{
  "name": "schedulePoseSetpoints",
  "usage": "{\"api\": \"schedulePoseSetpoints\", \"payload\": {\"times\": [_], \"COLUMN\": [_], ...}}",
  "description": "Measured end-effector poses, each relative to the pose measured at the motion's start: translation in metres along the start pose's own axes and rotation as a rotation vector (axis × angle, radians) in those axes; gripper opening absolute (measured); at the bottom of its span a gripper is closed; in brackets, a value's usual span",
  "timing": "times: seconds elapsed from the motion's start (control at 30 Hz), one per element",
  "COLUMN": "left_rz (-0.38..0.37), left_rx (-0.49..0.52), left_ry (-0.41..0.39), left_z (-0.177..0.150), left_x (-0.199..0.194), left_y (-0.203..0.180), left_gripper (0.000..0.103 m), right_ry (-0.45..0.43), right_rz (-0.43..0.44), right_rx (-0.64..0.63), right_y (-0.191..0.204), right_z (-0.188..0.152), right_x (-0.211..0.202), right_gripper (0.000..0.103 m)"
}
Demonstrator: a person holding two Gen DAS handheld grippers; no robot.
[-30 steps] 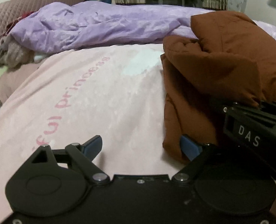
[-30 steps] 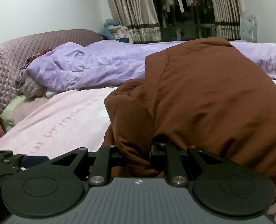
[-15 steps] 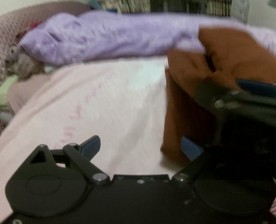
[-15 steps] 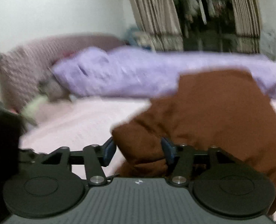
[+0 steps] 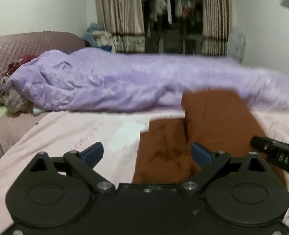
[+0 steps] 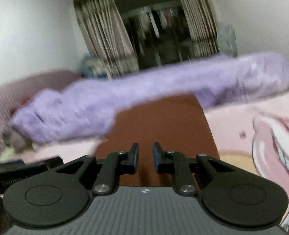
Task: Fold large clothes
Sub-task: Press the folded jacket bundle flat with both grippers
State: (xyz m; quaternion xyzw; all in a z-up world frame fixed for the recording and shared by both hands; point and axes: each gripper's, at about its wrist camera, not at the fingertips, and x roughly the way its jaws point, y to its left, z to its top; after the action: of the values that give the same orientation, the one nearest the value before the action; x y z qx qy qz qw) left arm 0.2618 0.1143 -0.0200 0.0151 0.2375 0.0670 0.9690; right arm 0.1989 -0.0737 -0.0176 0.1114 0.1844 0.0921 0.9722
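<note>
A brown garment (image 5: pixel 203 129) lies folded on the pink bed sheet (image 5: pixel 76 133), in front of the purple duvet. My left gripper (image 5: pixel 147 153) hovers above the garment's near left edge, open wide, with its blue pads (image 5: pixel 93 153) touching nothing. The right gripper's black body (image 5: pixel 277 156) pokes in from the right of the left wrist view. In the blurred right wrist view, the right gripper (image 6: pixel 145 156) hangs over the brown garment (image 6: pixel 160 121). Its jaws are closing to a narrow gap with nothing between them.
A crumpled purple duvet (image 5: pixel 125 82) stretches across the bed behind the garment. A quilted headboard (image 5: pixel 27 45) and a pile of clothes (image 5: pixel 13 99) are at the left. Curtains (image 5: pixel 121 19), an open closet and a fan (image 5: pixel 236 45) stand beyond the bed.
The right gripper let go of the brown garment, opened, then narrowed again. Both grippers rose and drew back. The garment dropped from a raised bundle to a flatter fold.
</note>
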Motion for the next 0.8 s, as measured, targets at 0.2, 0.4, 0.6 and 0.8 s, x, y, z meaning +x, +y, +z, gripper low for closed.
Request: {"api": "schedulePoseSetpoints", "payload": {"times": [0.2, 0.4, 0.6, 0.8], "left_rz": [0.145, 0.131, 0.019, -0.052], "left_rx": [0.11, 0.142, -0.004, 0.012], "left_ry": [0.157, 0.151, 0.151, 0.14], "left_z": [-0.063, -0.059, -0.05, -0.037], "left_x": [0.061, 0.046, 0.039, 0.021], "left_y": [-0.017, -0.011, -0.001, 0.001], "left_gripper": [0.098, 0.098, 0.097, 0.096], "right_ry": [0.162, 0.022, 0.07, 0.024], "right_rz": [0.11, 0.107, -0.09, -0.164], "right_rx": [0.145, 0.074, 0.113, 0.006], "right_y": [-0.024, -0.039, -0.09, -0.065], "right_z": [-0.044, -0.004, -0.015, -0.024], "right_x": [0.04, -0.011, 0.008, 0.009], "right_gripper": [0.0, 0.022, 0.033, 0.03]}}
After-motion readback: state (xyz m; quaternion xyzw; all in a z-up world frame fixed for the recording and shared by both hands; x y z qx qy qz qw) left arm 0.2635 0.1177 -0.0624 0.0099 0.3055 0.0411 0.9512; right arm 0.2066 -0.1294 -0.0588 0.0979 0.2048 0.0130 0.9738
